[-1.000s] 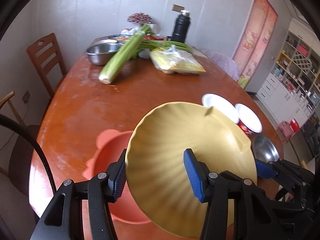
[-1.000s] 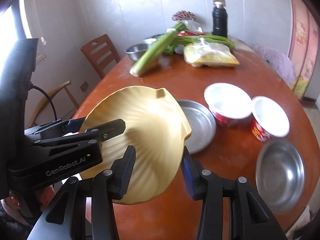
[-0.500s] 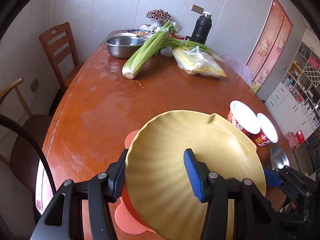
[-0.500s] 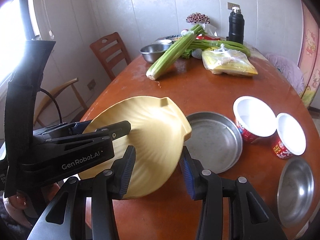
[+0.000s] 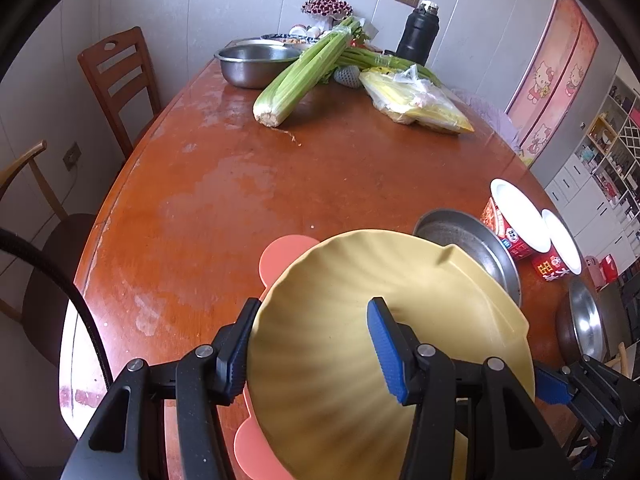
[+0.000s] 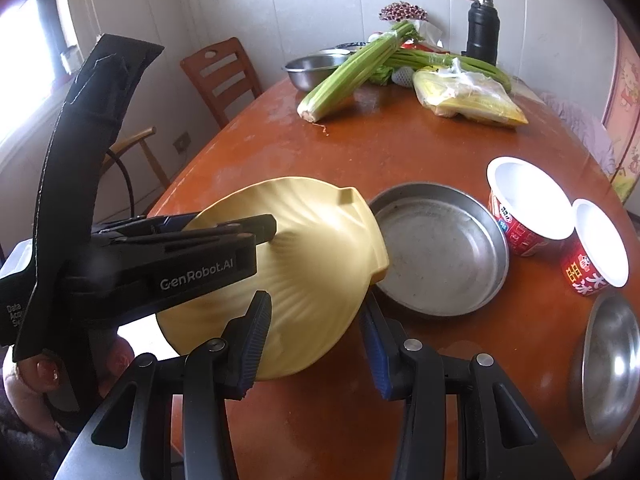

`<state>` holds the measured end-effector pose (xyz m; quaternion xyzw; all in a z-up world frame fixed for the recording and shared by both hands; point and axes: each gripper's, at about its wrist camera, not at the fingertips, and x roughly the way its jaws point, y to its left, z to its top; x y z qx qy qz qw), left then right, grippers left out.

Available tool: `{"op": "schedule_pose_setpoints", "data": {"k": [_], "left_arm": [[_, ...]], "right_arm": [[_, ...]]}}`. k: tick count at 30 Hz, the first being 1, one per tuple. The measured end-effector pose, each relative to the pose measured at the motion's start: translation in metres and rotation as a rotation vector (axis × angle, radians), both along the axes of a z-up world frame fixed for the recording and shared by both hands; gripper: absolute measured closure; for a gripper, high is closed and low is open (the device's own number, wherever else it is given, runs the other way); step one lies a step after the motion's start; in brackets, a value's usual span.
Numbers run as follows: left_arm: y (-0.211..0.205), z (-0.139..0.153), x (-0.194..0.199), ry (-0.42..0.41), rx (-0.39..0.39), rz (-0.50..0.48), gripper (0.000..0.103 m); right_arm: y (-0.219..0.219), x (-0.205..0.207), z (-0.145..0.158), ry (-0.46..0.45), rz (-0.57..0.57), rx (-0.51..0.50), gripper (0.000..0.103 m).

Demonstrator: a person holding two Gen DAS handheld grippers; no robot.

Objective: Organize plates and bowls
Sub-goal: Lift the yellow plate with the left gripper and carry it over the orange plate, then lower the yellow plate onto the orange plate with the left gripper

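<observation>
Lowered yellow dish [image 5: 360, 320], both grippers' fingers [image 5: 386, 354] clamping it; pink plate [image 5: 280, 254] only left view.

We grip the yellow shell-shaped plate [image 5: 360, 320] in our left gripper [image 5: 310, 344], tilted above the pink bowl [image 5: 280, 254] on the table [image 5: 224, 192].

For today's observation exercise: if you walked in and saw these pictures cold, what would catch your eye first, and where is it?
First, the big yellow shell-shaped plate in the foreground, tilted, gripped at opposite edges by the left gripper and right gripper, with a pink bowl showing just beneath it. Next, the long celery bunch lying across the far end of the brown table. Then the two red instant-noodle cups beside a shallow steel pan to the right.
</observation>
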<state>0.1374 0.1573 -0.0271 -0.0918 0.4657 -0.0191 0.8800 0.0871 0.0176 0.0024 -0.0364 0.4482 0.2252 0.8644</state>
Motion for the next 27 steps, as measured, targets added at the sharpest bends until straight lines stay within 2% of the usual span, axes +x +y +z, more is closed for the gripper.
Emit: {"op": "schedule_pose_setpoints", "data": {"k": [14, 22, 27], "left_arm": [[0.001, -0.006, 0.004, 0.002, 0.027, 0.008, 0.050], [0.001, -0.011, 0.003, 0.001, 0.085, 0.023, 0.050], [0.001, -0.015, 0.005, 0.007, 0.124, 0.034, 0.050]], "right_arm": [[0.008, -0.004, -0.008, 0.019, 0.024, -0.018, 0.055], [0.011, -0.002, -0.014, 0.039, 0.039, -0.023, 0.055], [0.015, -0.005, -0.013, 0.021, 0.055, -0.041, 0.055]]}}
